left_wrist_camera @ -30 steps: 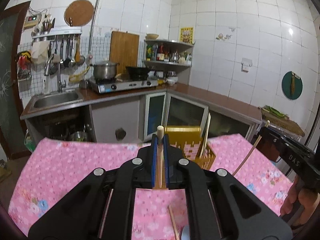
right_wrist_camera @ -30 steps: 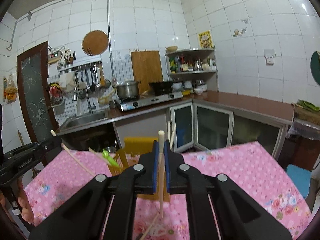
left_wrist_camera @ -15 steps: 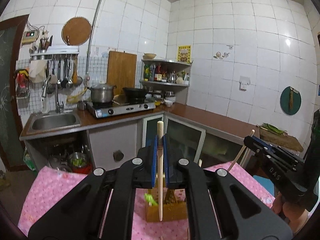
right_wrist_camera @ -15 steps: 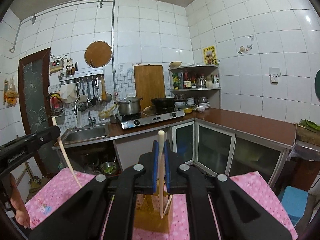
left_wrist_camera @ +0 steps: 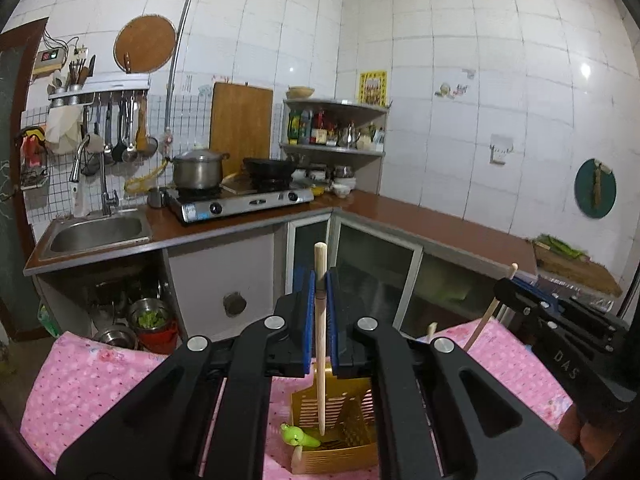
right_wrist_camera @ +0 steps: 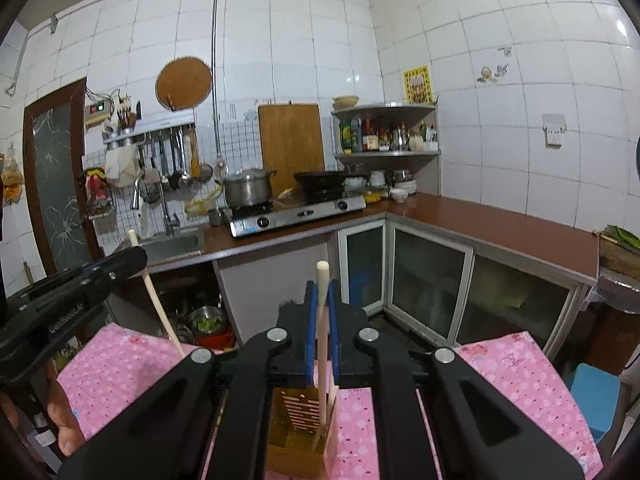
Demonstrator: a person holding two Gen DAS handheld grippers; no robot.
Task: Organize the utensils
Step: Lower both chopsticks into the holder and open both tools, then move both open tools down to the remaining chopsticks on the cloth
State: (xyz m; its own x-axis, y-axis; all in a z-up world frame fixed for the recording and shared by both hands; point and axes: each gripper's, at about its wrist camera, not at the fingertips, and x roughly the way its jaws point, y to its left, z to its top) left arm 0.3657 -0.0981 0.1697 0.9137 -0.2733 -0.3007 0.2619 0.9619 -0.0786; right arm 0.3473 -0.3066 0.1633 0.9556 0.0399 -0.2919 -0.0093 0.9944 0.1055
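Each chopstick stands nearly upright, thick end up. The left claw [left_wrist_camera: 320, 320] pinches one chopstick [left_wrist_camera: 320, 344] between pressed blue pads, tip hanging over the yellow holder [left_wrist_camera: 348, 428]; the right claw [right_wrist_camera: 322, 328] pinches another chopstick [right_wrist_camera: 322, 344] the same way, its tip inside the holder. A second ago both sat lower over the pink cloth [left_wrist_camera: 100, 380], with the holder farther ahead; now it lies right below. The claws hide the holder's near side. A green utensil [left_wrist_camera: 298, 436] pokes from it.
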